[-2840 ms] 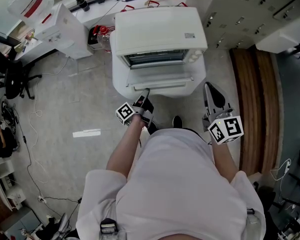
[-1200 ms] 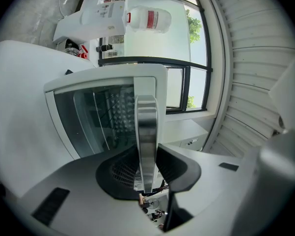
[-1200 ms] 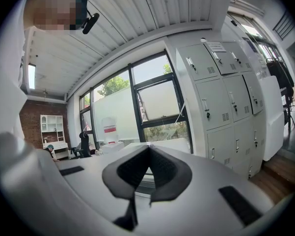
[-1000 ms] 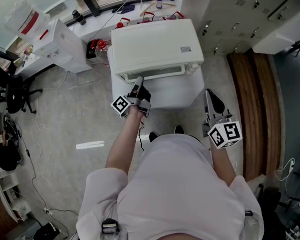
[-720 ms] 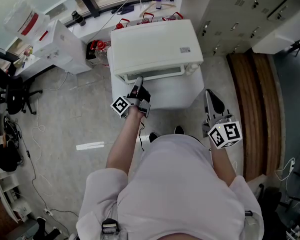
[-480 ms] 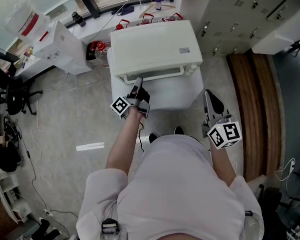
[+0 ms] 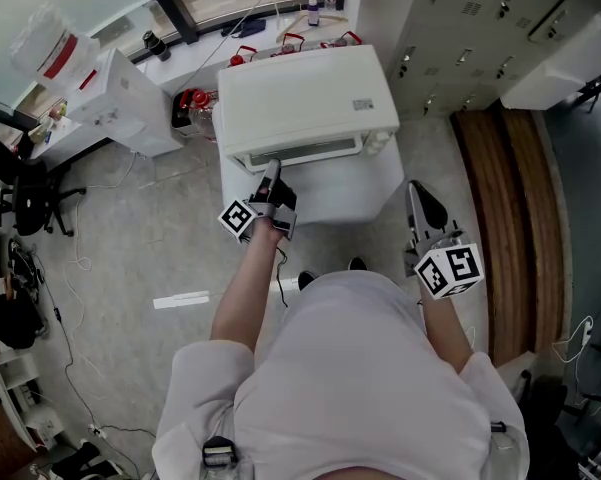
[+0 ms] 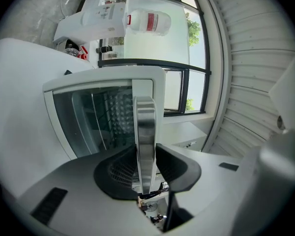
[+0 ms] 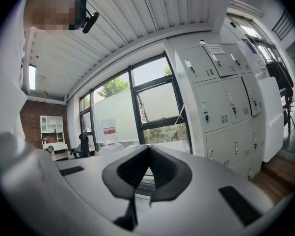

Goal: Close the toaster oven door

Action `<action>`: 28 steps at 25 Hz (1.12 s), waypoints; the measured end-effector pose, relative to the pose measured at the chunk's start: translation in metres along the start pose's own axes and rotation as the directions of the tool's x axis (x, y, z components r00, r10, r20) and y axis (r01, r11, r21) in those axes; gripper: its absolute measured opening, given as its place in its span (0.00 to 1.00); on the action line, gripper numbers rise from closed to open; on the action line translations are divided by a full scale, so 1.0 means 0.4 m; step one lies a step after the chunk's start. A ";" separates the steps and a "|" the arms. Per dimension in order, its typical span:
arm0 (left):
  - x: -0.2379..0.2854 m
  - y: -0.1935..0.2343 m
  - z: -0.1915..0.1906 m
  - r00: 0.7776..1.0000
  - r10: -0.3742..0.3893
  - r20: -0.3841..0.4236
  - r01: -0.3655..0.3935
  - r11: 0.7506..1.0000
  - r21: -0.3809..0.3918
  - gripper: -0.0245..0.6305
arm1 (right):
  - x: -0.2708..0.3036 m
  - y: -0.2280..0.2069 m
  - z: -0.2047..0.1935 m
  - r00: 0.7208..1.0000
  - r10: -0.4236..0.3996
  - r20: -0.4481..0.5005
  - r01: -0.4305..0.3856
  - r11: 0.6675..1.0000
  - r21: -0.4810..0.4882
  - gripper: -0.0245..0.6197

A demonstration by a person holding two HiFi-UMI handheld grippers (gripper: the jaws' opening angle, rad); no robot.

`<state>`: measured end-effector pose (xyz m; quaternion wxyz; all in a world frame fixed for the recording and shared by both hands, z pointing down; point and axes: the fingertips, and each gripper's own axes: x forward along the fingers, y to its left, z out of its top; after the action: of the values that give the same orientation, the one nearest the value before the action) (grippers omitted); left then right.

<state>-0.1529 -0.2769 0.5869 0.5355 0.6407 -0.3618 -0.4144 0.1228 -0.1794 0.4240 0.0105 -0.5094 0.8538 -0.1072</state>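
Chrome is what the left gripper point(image 8: 146, 173) has hold of: its two dark, ribbed pads are pressed against either side of the door handle point(image 8: 145, 127), a smooth, rounded, mirror-bright metal bar that runs straight out between them. Behind the bar is the toaster oven door point(image 8: 83, 127), a white frame with rounded corners around a tinted glass pane. In the head view it is raised against the front of the toaster oven point(image 7: 305, 93), though whether it is fully latched cannot be told. Through the glass, thin wire bars of a rack point(image 8: 115, 114) show inside the cavity, and nothing else can be made out in there. The oven is a boxy white case with softly rounded edges and stands on a white pedestal point(image 7: 345, 190) directly ahead of the person. The right gripper point(image 9: 148, 151) is held well apart to the side, near the person's hip, with its jaws together and nothing between them. Its marker cube point(image 7: 448, 270) faces up. Farther out are a row of grey metal lockers point(image 9: 218, 95) with small vents and handles, and by the window a translucent bottle point(image 8: 148, 21) with a red-banded label, its contents unclear.
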 end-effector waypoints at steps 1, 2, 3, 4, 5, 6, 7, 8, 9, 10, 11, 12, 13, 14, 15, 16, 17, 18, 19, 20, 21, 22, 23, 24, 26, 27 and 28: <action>-0.005 0.002 0.001 1.000 0.002 0.006 -0.002 1.000 -0.001 0.22 | -0.002 -0.001 0.001 1.000 0.001 0.001 -0.001 1.000 -0.001 0.05; -0.011 0.003 0.001 1.000 0.004 0.011 -0.004 1.000 -0.002 0.22 | -0.004 -0.001 0.001 1.000 0.003 0.002 -0.003 1.000 -0.001 0.05; -0.017 0.004 0.001 1.000 0.008 0.014 -0.008 1.000 -0.002 0.22 | -0.006 -0.002 0.002 1.000 0.004 0.004 -0.004 1.000 -0.001 0.05; -0.023 0.004 -0.001 1.000 0.010 0.017 -0.010 1.000 -0.002 0.22 | -0.008 -0.003 0.002 1.000 0.006 0.006 -0.006 1.000 -0.002 0.05; -0.028 0.003 -0.002 1.000 0.012 0.019 -0.012 1.000 -0.001 0.22 | -0.010 -0.005 0.003 1.000 0.007 0.007 -0.007 1.000 -0.001 0.05; -0.033 0.002 -0.004 1.000 0.015 0.021 -0.015 1.000 0.001 0.22 | -0.013 -0.006 0.005 1.000 0.006 0.006 -0.006 1.000 0.000 0.05; -0.038 0.002 -0.005 1.000 0.020 0.022 -0.020 1.000 0.004 0.22 | -0.015 -0.008 0.006 1.000 0.006 0.005 -0.006 1.000 0.002 0.05; -0.043 0.003 -0.007 0.999 0.026 0.024 -0.026 1.000 0.007 0.22 | -0.017 -0.009 0.006 1.000 0.006 0.004 -0.006 1.000 0.003 0.05; -0.049 0.003 -0.009 0.999 0.030 0.026 -0.030 1.000 0.009 0.22 | -0.018 -0.010 0.005 1.000 0.008 0.005 -0.008 1.000 0.004 0.05; -0.056 0.002 -0.011 0.999 0.031 0.030 -0.032 0.999 0.010 0.22 | -0.020 -0.010 0.005 1.000 0.011 0.005 -0.011 1.000 0.005 0.05; -0.062 0.000 -0.013 0.999 0.031 0.035 -0.031 0.999 0.011 0.22 | -0.022 -0.009 0.003 1.000 0.015 0.006 -0.015 1.000 0.006 0.05; -0.068 -0.004 -0.015 0.999 0.028 0.040 -0.028 1.000 0.010 0.22 | -0.023 -0.009 0.002 1.000 0.019 0.007 -0.019 1.000 0.006 0.05; -0.073 -0.010 -0.017 0.999 0.023 0.045 -0.024 1.000 0.008 0.22 | -0.024 -0.008 0.001 1.000 0.023 0.008 -0.023 1.000 0.006 0.05; -0.078 -0.017 -0.020 0.999 0.019 0.049 -0.020 1.000 0.010 0.22 | -0.026 -0.007 0.000 1.000 0.028 0.009 -0.028 1.000 0.006 0.05; -0.083 -0.025 -0.022 0.999 0.016 0.050 -0.017 1.000 0.017 0.22 | -0.027 -0.006 0.000 0.999 0.031 0.009 -0.032 0.999 0.006 0.05; -0.089 -0.034 -0.024 0.999 0.014 0.049 -0.016 0.999 0.031 0.22 | -0.029 -0.005 0.000 0.999 0.035 0.010 -0.035 0.999 0.006 0.05; -0.094 -0.044 -0.028 0.999 0.012 0.046 -0.014 0.999 0.048 0.22 | -0.030 -0.005 0.000 0.999 0.038 0.011 -0.038 0.999 0.007 0.05; -0.098 -0.056 -0.032 0.999 0.009 0.041 -0.011 0.998 0.066 0.22 | -0.032 -0.005 -0.001 0.999 0.041 0.011 -0.041 0.999 0.009 0.05; -0.104 -0.067 -0.037 0.999 0.006 0.037 -0.009 0.997 0.082 0.22 | -0.035 -0.006 -0.003 0.999 0.043 0.011 -0.044 0.999 0.011 0.05; -0.111 -0.077 -0.042 0.999 0.004 0.034 -0.007 0.995 0.095 0.22 | -0.038 -0.005 -0.005 0.999 0.047 0.011 -0.047 0.999 0.012 0.05; -0.119 -0.087 -0.046 0.999 0.004 0.032 -0.007 0.995 0.104 0.22 | -0.041 -0.004 -0.008 0.999 0.051 0.012 -0.051 0.999 0.013 0.05; -0.127 -0.097 -0.051 1.000 0.006 0.030 -0.009 0.994 0.113 0.22 | -0.045 -0.003 -0.010 0.998 0.055 0.013 -0.055 0.998 0.014 0.05; -0.135 -0.108 -0.055 1.000 0.007 0.028 -0.010 0.992 0.127 0.21 | -0.047 -0.002 -0.011 0.998 0.058 0.014 -0.059 0.998 0.015 0.05; -0.142 -0.119 -0.058 1.000 0.006 0.026 -0.010 0.989 0.146 0.21 | -0.050 0.000 -0.011 0.998 0.060 0.015 -0.060 0.998 0.017 0.05; -0.155 -0.140 -0.063 1.000 0.004 0.023 -0.009 0.982 0.191 0.20 | -0.051 0.002 -0.009 0.998 0.065 0.017 -0.065 0.998 0.022 0.05; -0.162 -0.150 -0.066 1.000 0.006 0.024 -0.011 0.978 0.210 0.19 | -0.052 0.003 -0.008 0.997 0.068 0.019 -0.068 0.997 0.024 0.05; -0.169 -0.161 -0.071 1.000 0.006 0.026 -0.012 0.975 0.221 0.18 | -0.053 0.005 -0.009 0.997 0.071 0.022 -0.072 0.997 0.025 0.05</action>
<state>-0.1524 -0.1941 0.5355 0.4583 0.6895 -0.4153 -0.3771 0.1310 -0.1595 0.4251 0.0299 -0.4794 0.8699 -0.1123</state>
